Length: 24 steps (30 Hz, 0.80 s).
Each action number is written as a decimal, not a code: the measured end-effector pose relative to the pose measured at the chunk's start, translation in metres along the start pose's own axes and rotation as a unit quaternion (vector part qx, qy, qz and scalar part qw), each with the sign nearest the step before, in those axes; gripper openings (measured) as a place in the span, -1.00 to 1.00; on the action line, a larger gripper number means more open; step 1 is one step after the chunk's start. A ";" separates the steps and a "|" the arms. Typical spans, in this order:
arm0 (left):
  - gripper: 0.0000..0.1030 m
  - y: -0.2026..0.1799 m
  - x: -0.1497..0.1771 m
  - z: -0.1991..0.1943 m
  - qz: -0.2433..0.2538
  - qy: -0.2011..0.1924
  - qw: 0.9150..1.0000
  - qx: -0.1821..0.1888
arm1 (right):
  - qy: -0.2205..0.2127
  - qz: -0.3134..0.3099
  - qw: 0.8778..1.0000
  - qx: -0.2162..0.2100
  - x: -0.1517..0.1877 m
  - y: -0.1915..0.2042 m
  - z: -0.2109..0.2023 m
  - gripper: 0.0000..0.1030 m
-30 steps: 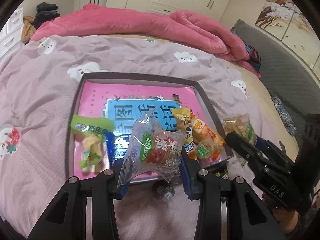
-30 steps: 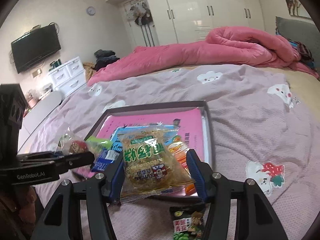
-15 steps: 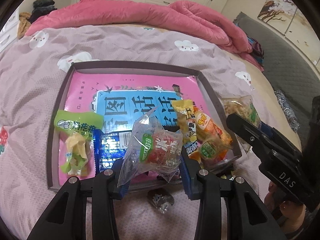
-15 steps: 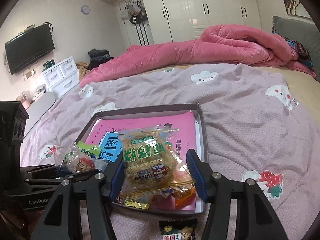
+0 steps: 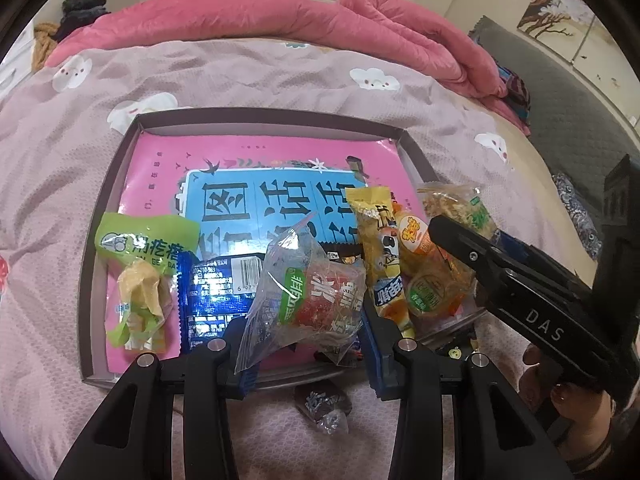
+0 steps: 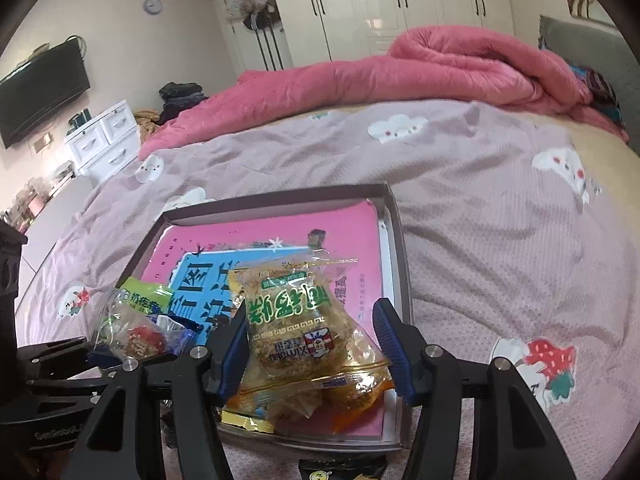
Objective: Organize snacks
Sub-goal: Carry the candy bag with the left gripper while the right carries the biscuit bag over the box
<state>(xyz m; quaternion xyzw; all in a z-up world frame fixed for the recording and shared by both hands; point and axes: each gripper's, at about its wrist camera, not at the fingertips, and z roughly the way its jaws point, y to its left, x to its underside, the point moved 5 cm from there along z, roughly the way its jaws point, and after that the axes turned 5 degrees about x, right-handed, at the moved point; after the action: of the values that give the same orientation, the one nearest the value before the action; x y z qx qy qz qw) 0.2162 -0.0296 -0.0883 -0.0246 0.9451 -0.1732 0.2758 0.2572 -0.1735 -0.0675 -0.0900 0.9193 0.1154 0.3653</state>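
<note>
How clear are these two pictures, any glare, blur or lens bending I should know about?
Left wrist view: sharp in the middle, glare on the blue packet and the clear packet, tray rim bowed by the fisheye, dark corners. Right wrist view: slightly softer, wardrobe doors washed out, bedspread curved.

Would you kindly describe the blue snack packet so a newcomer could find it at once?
Start at the shallow grey tray on the lilac bedspread, lined with a pink book. Along its near edge, the blue packet lies flat between a green-topped packet and the clear bag in the left claw. It alone is shiny foil showing a barcode.
</note>
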 end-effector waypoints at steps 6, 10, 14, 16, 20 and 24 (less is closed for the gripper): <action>-0.16 0.000 0.000 0.002 -0.001 0.001 1.000 0.000 | 0.009 -0.017 1.000 -0.006 0.004 0.009 0.004 0.16; -0.16 0.000 0.000 0.003 0.000 0.001 1.000 0.000 | 0.012 -0.025 1.000 -0.005 0.007 0.013 0.004 0.17; -0.16 0.000 0.000 0.004 0.000 0.001 1.000 0.001 | 0.015 -0.027 1.000 -0.005 0.009 0.014 0.005 0.18; -0.16 0.000 -0.001 0.004 0.000 0.000 1.000 0.001 | 0.017 -0.027 0.999 -0.004 0.009 0.015 0.006 0.18; -0.15 0.000 -0.002 0.005 -0.001 0.000 1.000 0.000 | 0.014 -0.029 0.999 -0.007 0.008 0.017 0.003 0.20; -0.15 0.000 -0.002 0.006 0.000 0.000 1.000 0.000 | 0.011 -0.028 1.000 -0.009 0.008 0.016 0.001 0.27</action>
<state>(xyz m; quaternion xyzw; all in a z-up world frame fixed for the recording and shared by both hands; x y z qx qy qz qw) 0.2211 -0.0316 -0.0916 -0.0250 0.9451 -0.1735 0.2758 0.2481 -0.1581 -0.0713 -0.1203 0.9193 0.1119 0.3577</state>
